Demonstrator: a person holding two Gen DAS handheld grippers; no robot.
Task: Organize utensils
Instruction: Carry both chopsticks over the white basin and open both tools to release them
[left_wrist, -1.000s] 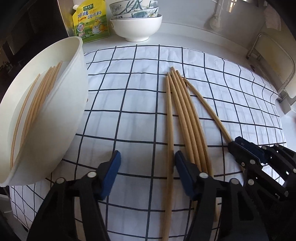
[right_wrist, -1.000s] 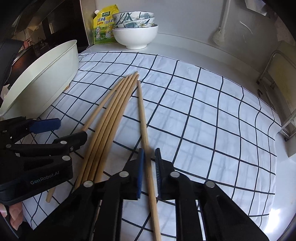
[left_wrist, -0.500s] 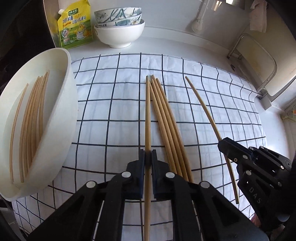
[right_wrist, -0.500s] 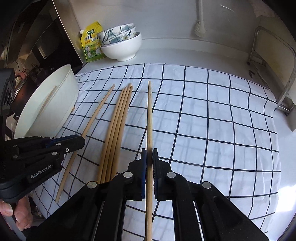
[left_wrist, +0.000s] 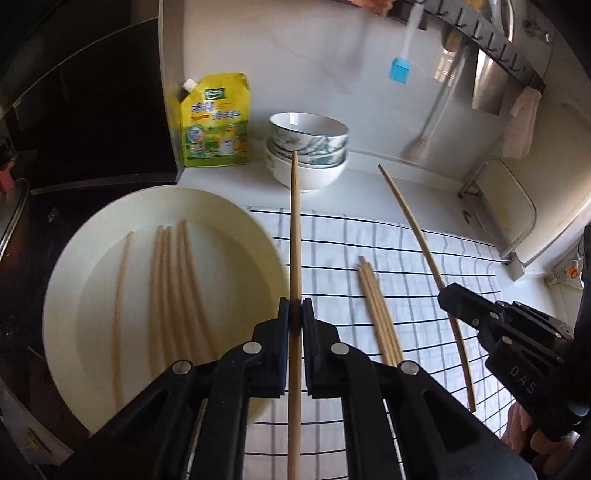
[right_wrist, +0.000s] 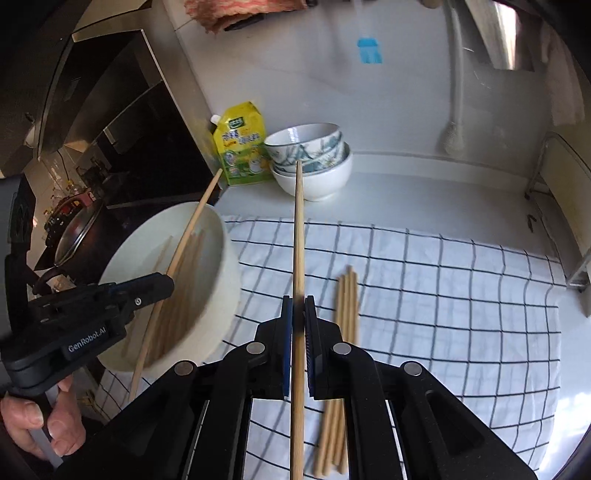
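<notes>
Left wrist view: both tongs (left_wrist: 294, 314) (right_wrist: 298, 314) angle downward, each clamping one chopstick (left_wrist: 294, 236) (right_wrist: 298, 236).

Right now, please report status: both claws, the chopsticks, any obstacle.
Left claw shut on one wooden chopstick; right claw shut on another. Several already in round white basin; loose bundle on checked cloth. Nothing in the way.

Matt wooden chopsticks (left_wrist: 380, 317), glossy ceramic bowls (left_wrist: 308, 153)
</notes>
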